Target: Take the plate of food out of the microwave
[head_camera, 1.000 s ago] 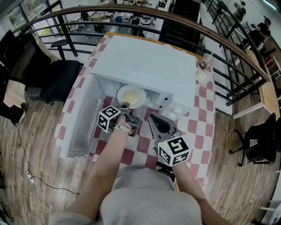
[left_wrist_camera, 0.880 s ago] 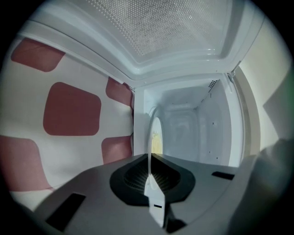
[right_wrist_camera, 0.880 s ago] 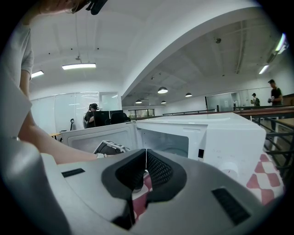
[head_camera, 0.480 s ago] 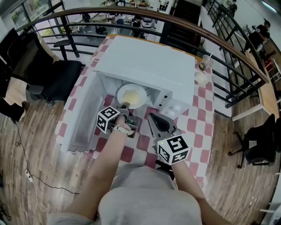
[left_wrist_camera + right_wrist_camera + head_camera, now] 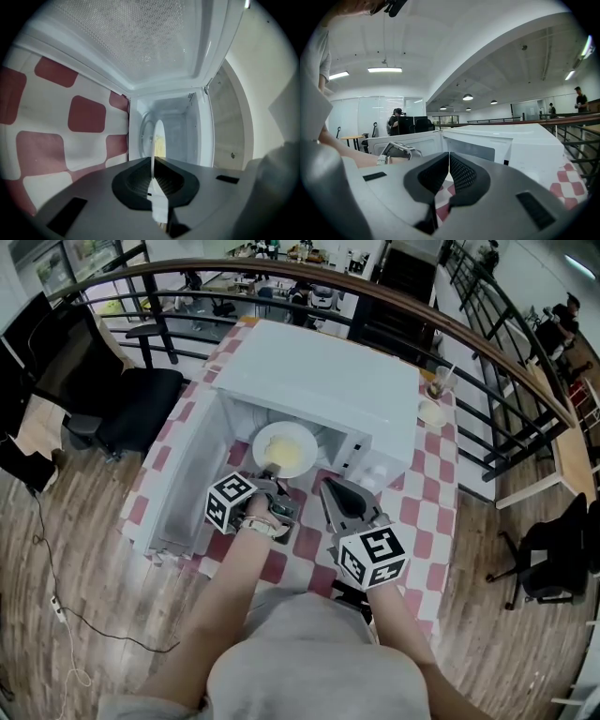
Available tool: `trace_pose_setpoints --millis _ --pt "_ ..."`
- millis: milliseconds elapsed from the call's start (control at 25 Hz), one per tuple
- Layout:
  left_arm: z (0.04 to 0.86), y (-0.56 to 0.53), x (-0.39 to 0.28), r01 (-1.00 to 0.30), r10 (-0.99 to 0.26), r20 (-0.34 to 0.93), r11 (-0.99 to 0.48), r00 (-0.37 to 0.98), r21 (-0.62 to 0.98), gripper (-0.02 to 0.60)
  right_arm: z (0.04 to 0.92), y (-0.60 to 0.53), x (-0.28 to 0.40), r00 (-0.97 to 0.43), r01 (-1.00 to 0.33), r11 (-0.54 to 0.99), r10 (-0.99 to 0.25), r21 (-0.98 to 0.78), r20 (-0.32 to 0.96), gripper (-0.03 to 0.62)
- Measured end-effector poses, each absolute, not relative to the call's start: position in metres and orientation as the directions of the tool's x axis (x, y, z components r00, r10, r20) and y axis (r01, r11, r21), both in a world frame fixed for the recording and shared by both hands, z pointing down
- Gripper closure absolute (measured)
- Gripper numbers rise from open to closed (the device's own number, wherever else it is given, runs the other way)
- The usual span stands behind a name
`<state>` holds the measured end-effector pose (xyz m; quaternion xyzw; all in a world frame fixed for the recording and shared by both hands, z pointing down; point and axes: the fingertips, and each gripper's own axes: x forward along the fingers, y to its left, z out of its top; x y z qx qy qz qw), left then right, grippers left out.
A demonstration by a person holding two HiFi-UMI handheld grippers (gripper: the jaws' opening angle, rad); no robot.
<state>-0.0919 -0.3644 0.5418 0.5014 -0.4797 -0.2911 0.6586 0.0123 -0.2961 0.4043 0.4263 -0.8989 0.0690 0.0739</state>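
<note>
Lifting and pulling back slightly, the left gripper (image 5: pixel 270 472) is clamping the rim of the plate of food (image 5: pixel 285 448), which is emerging at the open microwave's (image 5: pixel 328 381) mouth, not yet clear. The right gripper (image 5: pixel 327 487) is waiting beside it, clenched on nothing. Full withdrawal is remaining.

Grey shirt (image 5: pixel 314 667) — grey left claw (image 5: pixel 270 471), right claw (image 5: pixel 329 487), black-and-white cubes (image 5: pixel 232 502).

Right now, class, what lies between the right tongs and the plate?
Only bare checked tablecloth, seen in the head view, separates the right tongs from the plate.
</note>
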Motion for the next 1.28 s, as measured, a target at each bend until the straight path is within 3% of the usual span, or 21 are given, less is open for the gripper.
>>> trace_pose_setpoints --millis 1280 --pt "0.453 -0.307 -0.091 -0.094 -0.893 0.223 0.202 0.392 0.975 0.571 0.377 -0.278 0.006 -0.607 -0.794 0.608 -0.788 -0.025 0.105 0.568"
